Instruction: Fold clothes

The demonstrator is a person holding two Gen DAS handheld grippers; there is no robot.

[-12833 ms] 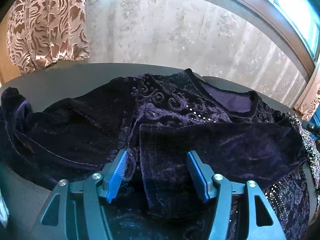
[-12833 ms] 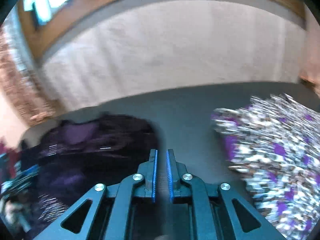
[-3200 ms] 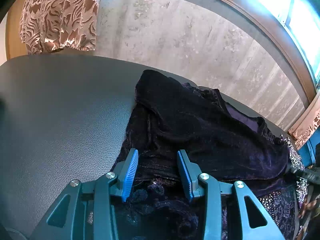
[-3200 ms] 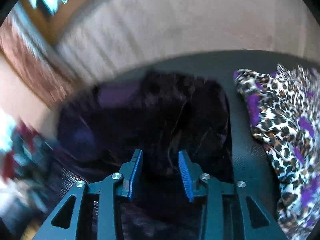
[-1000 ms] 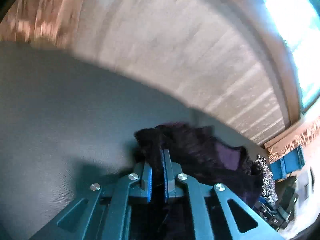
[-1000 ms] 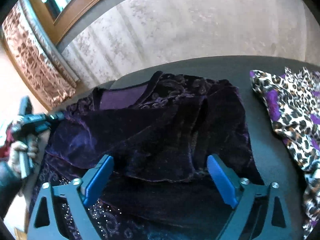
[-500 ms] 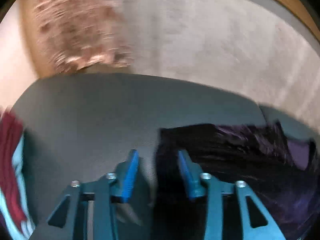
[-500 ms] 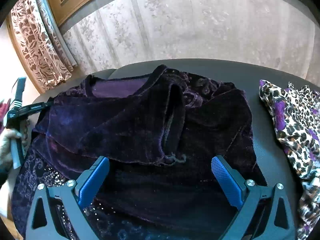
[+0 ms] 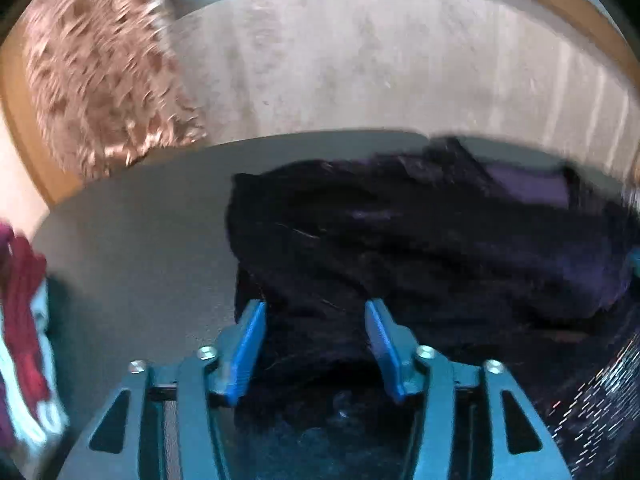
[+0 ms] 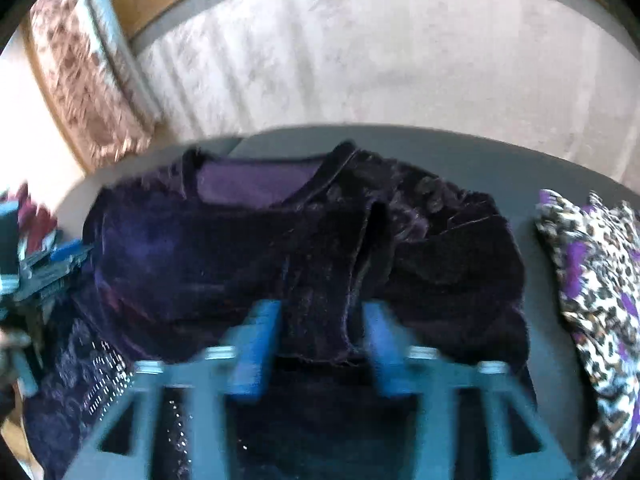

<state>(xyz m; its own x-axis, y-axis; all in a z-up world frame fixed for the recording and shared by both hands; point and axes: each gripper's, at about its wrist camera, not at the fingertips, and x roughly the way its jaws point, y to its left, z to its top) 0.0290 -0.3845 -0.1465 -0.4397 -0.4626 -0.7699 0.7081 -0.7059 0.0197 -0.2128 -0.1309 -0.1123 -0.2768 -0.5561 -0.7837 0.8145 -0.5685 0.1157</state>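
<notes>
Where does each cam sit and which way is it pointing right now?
Left wrist: on the left gripper, aimed down across the dark velvet garment on the grey table; jaws just opening, fabric between them.
Right wrist: on the right gripper, aimed down at the same garment; jaws just closing around a fold, leopard-print cloth at right.
Shared: garment, table, patterned wall.

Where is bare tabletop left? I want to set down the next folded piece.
Bare table lies left of the velvet garment, bordered by a red cloth at the table's left edge. A narrow strip runs between the velvet and the leopard-print garment. The middle is crowded.
</notes>
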